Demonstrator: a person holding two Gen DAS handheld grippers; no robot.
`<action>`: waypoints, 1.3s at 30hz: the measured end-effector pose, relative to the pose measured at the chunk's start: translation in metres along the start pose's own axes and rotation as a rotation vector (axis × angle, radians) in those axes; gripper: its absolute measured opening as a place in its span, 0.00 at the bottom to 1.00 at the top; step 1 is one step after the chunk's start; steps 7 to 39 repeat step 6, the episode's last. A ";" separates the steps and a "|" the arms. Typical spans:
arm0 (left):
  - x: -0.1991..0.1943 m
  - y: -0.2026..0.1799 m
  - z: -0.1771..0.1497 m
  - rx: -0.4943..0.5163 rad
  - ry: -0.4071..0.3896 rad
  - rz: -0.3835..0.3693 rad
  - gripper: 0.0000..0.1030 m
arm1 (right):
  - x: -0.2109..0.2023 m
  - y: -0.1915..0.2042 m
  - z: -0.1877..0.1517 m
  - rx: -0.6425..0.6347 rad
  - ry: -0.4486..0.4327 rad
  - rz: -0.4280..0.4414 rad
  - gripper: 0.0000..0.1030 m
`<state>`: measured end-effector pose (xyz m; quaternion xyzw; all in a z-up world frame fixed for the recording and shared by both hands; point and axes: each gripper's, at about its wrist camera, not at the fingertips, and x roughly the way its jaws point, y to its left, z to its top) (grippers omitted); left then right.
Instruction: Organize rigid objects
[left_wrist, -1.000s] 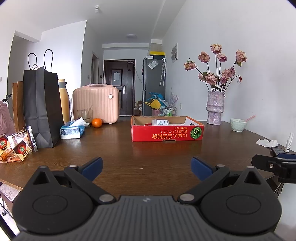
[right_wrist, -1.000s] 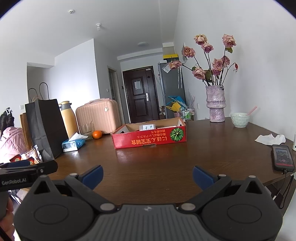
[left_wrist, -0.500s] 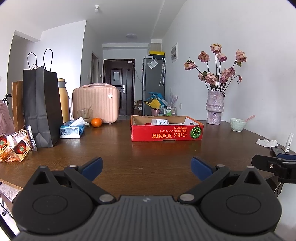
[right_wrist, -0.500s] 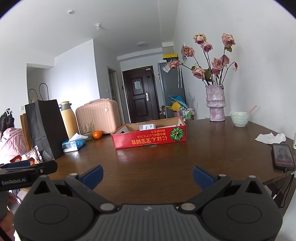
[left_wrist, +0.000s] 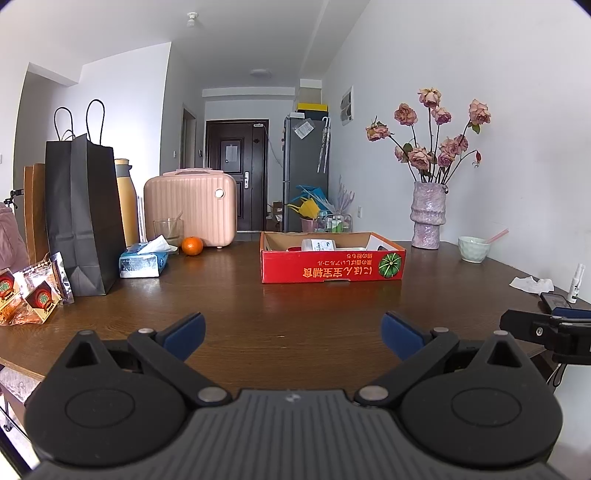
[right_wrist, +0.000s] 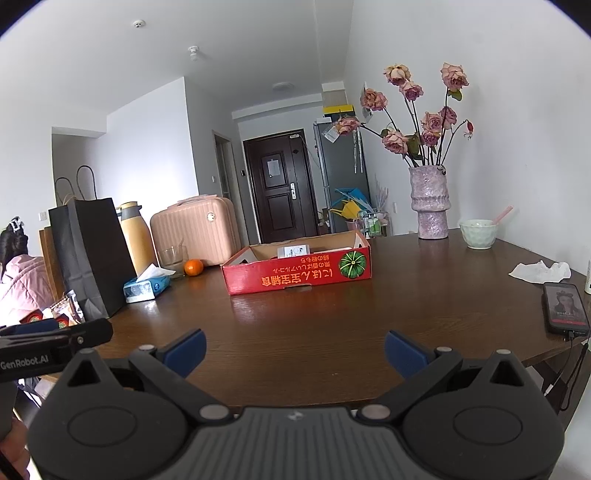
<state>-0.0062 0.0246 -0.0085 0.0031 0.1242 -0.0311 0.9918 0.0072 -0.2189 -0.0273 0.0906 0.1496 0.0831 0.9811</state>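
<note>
A red cardboard box (left_wrist: 332, 264) with a few white items inside sits mid-table on the brown wooden table (left_wrist: 258, 317); it also shows in the right wrist view (right_wrist: 299, 275). My left gripper (left_wrist: 293, 332) is open and empty, held over the table's near edge, well short of the box. My right gripper (right_wrist: 295, 345) is open and empty, beside the left one. An orange (left_wrist: 192, 245), a tissue pack (left_wrist: 142, 260), a glass (left_wrist: 168, 230) and a pale bowl (left_wrist: 473, 249) stand on the table.
A black paper bag (left_wrist: 86, 218), yellow flask (left_wrist: 125, 199) and pink case (left_wrist: 192, 210) line the left and back. Snack packets (left_wrist: 33, 295) lie at the left edge. A vase of roses (left_wrist: 428, 214) stands back right. A phone (right_wrist: 565, 308) and crumpled tissue (right_wrist: 541, 271) lie right.
</note>
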 end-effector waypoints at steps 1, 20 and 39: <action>0.000 0.000 0.000 0.000 0.000 0.000 1.00 | 0.000 0.000 0.000 0.000 0.000 -0.001 1.00; -0.001 -0.003 -0.001 0.020 0.007 -0.019 1.00 | 0.000 0.000 -0.001 0.002 0.003 0.001 1.00; -0.001 -0.003 -0.001 0.020 0.007 -0.019 1.00 | 0.000 0.000 -0.001 0.002 0.003 0.001 1.00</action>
